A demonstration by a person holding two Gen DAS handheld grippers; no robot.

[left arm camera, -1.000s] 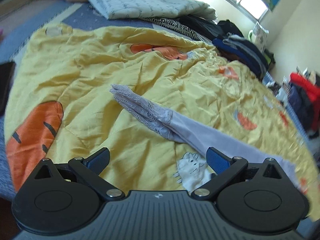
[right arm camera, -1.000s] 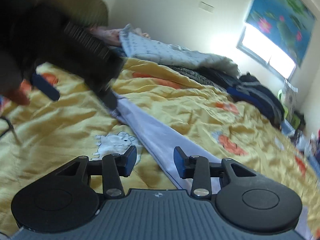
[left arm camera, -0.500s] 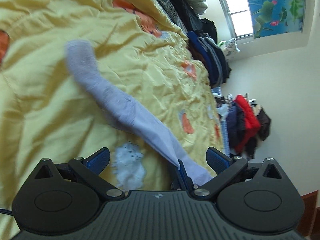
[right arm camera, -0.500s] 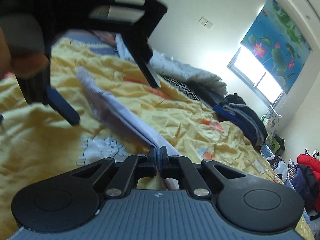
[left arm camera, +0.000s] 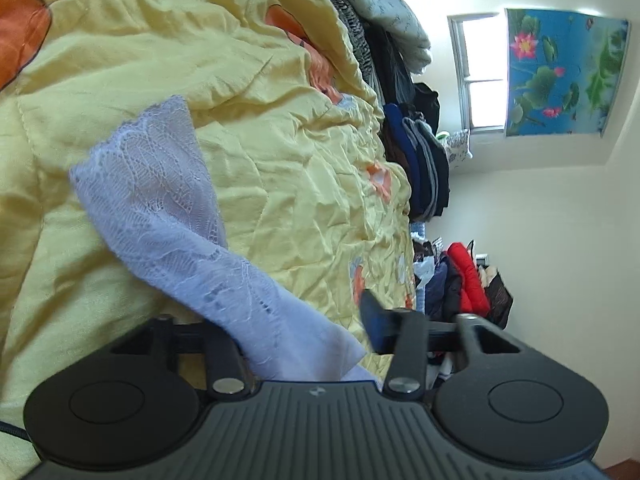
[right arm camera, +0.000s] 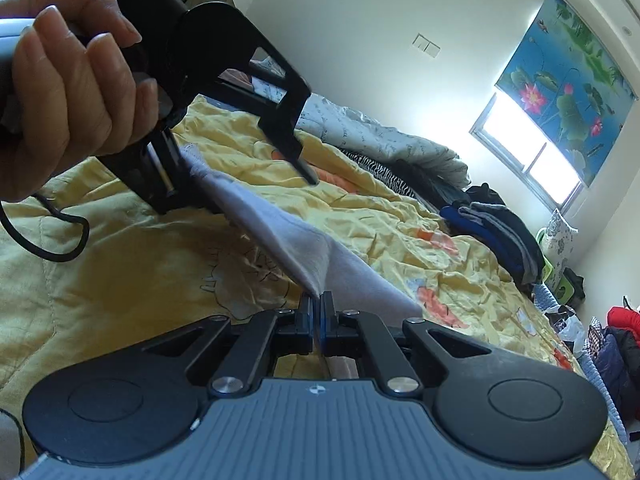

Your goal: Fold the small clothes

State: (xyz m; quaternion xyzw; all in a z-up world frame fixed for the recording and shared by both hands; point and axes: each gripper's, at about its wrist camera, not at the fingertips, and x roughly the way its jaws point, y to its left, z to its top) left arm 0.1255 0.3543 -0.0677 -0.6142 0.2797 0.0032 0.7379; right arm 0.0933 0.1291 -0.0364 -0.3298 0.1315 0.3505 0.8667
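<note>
The right gripper (right arm camera: 318, 316) was clamped tight on the near end of the small lilac garment (right arm camera: 280, 232). The cloth ran from there up to the left gripper (right arm camera: 240, 168), which the person's hand (right arm camera: 68, 92) held on the left. Its jaws had just been closing with the cloth between them. From the left wrist view the cloth passed between those jaws, but I cannot tell if both pads were pressing on it. Past the left gripper (left arm camera: 304, 332) the lacy end (left arm camera: 152, 184) of the garment hung over the yellow quilt (left arm camera: 280, 168) on the bed. Far off lay a pile of dark clothes (right arm camera: 496, 224), and a window (right arm camera: 528, 148) was behind them. I think the folding had only started. The garment was stretched out long, not folded yet, so all the folds were still left to do
</note>
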